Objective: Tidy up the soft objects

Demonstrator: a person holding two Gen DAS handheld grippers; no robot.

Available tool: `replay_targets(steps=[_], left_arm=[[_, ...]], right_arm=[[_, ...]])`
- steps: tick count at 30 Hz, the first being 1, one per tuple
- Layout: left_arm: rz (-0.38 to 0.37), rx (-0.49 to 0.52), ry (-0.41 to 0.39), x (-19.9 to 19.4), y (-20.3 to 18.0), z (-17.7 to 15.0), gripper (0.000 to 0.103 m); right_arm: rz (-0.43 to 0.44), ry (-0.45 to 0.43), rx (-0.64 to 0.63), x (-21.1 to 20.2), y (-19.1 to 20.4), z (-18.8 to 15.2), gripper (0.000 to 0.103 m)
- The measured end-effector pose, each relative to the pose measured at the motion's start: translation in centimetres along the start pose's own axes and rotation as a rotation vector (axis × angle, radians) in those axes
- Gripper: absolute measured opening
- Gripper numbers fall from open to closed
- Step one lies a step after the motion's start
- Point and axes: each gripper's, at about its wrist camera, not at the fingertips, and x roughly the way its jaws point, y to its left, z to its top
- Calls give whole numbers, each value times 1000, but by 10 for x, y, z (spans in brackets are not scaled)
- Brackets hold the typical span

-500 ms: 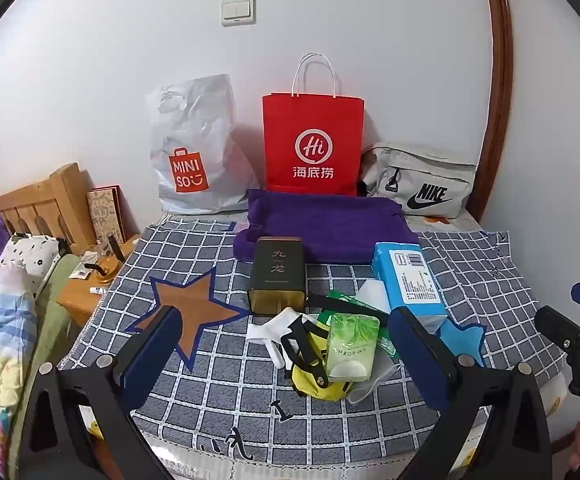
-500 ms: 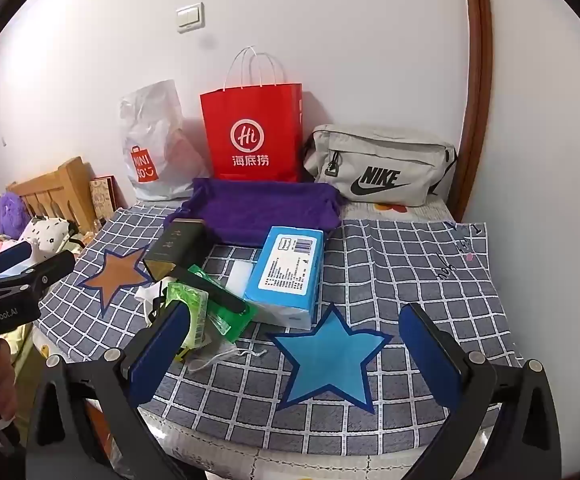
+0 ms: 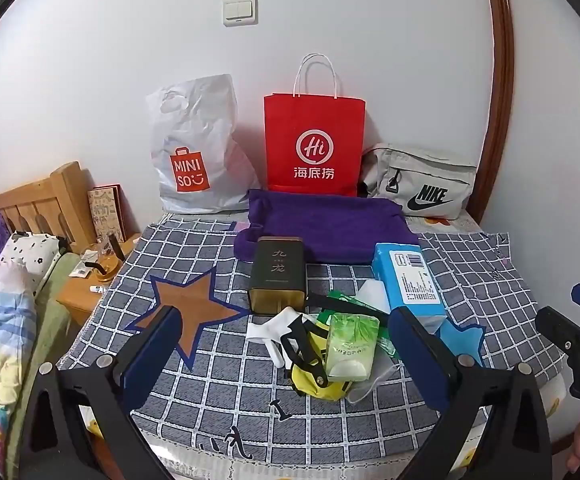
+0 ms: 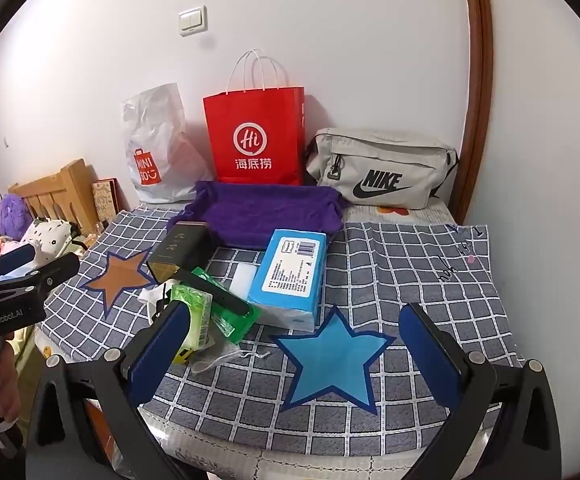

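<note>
A pile of small items lies on the checked cloth (image 3: 217, 384): a blue tissue pack (image 3: 408, 276) (image 4: 294, 276), a green tissue pack (image 3: 352, 346) (image 4: 193, 314), a dark box (image 3: 277, 276) (image 4: 179, 250), a white sock (image 3: 273, 328), a yellow pouch with black straps (image 3: 314, 376) and a white face mask (image 3: 370, 384). A folded purple towel (image 3: 330, 224) (image 4: 265, 212) lies behind them. My left gripper (image 3: 285, 364) is open, just in front of the pile. My right gripper (image 4: 294, 356) is open above a blue star patch (image 4: 330, 360).
A white Miniso bag (image 3: 193, 152), a red paper bag (image 3: 314, 144) and a grey Nike bag (image 3: 422, 184) stand against the back wall. A brown star patch (image 3: 189, 308) is on the cloth at left. A bedside stand (image 3: 85, 292) and bedding (image 3: 1, 320) lie left.
Both grippers have stayed nearly still, with only a very slight shift in view. Nothing on the cloth has moved.
</note>
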Motion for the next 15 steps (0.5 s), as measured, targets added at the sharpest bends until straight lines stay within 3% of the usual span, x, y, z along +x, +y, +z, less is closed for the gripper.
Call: replay_targets(steps=[15], left_arm=[[6,6,-14,-5,-5,1,103]], right_arm=[[9,-6,1,-4,1,4,102]])
